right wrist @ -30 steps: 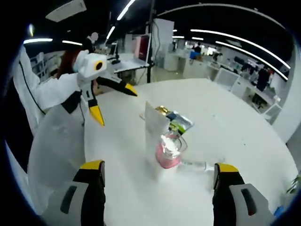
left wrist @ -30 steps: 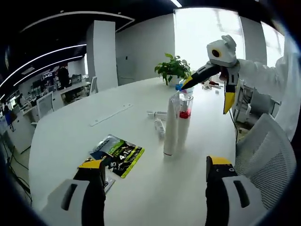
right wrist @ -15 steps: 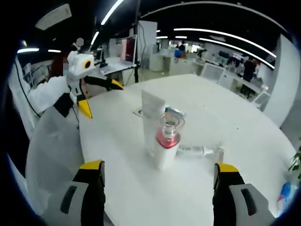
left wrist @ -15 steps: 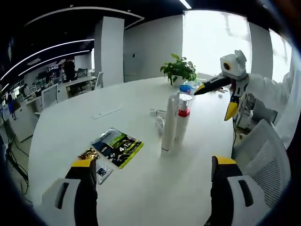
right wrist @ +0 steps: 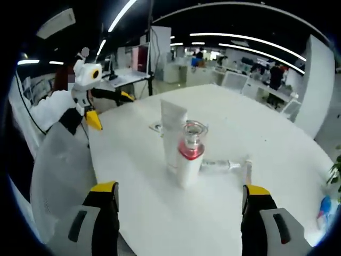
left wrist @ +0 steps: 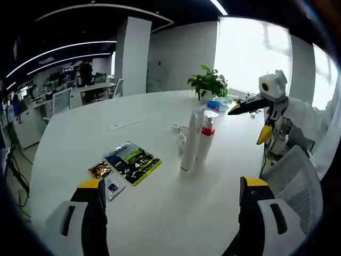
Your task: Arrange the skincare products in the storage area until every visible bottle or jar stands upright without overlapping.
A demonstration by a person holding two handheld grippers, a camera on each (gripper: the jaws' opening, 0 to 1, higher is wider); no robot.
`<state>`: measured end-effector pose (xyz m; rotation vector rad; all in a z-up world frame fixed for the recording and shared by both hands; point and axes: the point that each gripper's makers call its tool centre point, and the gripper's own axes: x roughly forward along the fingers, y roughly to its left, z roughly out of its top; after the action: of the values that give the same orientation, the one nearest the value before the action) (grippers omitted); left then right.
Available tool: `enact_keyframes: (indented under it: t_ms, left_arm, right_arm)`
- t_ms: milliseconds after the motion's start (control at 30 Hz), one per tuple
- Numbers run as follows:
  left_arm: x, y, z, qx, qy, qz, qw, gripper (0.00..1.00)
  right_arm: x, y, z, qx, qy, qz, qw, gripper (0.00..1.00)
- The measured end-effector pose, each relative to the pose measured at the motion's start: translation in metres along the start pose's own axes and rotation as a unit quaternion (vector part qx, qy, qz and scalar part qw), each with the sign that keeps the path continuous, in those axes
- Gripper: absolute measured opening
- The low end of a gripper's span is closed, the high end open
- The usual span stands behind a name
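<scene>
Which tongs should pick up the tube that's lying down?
Probably the right tongs: the lying tube sits on their side of the upright bottle; for the left tongs it lies behind.

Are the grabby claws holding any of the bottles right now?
No. The left gripper and right gripper are both open and empty; the red-banded bottle and white tube stand alone on the table.

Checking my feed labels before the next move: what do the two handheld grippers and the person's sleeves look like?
Each gripper has two black jaws with yellow tips set in light grey housings: the left gripper, the right gripper. Seen from the other side, the right gripper carries a white head, as does the left gripper. The person's sleeve is white.
</scene>
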<state>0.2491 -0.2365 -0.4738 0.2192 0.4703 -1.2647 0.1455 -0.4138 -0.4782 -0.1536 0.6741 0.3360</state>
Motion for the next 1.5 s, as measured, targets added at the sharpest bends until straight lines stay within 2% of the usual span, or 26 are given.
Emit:
enact_keyframes:
  t_ms: [200, 400, 633, 867, 1067, 1400, 1500]
  left_arm:
    - [-0.001, 0.003, -0.009, 0.007, 0.007, -0.003, 0.9999, 0.99]
    - [0.001, 0.000, -0.010, 0.006, 0.005, -0.001, 1.0000, 0.99]
    - [0.003, -0.002, -0.018, 0.011, 0.019, -0.002, 0.9998, 0.99]
    - [0.005, -0.004, -0.028, -0.005, 0.025, -0.003, 0.9997, 0.99]
    - [0.006, -0.003, -0.029, -0.022, 0.020, 0.003, 0.9996, 0.99]
    - [0.006, 0.000, -0.026, -0.041, 0.014, 0.013, 0.9990, 0.99]
    - [0.005, 0.003, -0.027, -0.042, 0.012, 0.029, 0.9986, 0.99]
  right_arm:
    - [0.002, 0.000, -0.002, -0.001, 0.001, 0.001, 1.0000, 1.00]
    - [0.005, -0.002, -0.007, -0.009, 0.010, 0.002, 0.9999, 1.00]
    - [0.010, -0.007, -0.011, -0.019, 0.020, 0.011, 0.9996, 1.00]
    - [0.016, -0.009, -0.019, -0.021, 0.034, 0.018, 0.9990, 1.00]
    - [0.022, -0.022, -0.022, -0.016, 0.041, 0.020, 0.9988, 1.00]
    - [0.036, -0.057, -0.021, -0.023, 0.059, 0.011, 0.9979, 0.99]
    - [0.041, -0.068, -0.023, -0.017, 0.073, 0.013, 0.9971, 0.99]
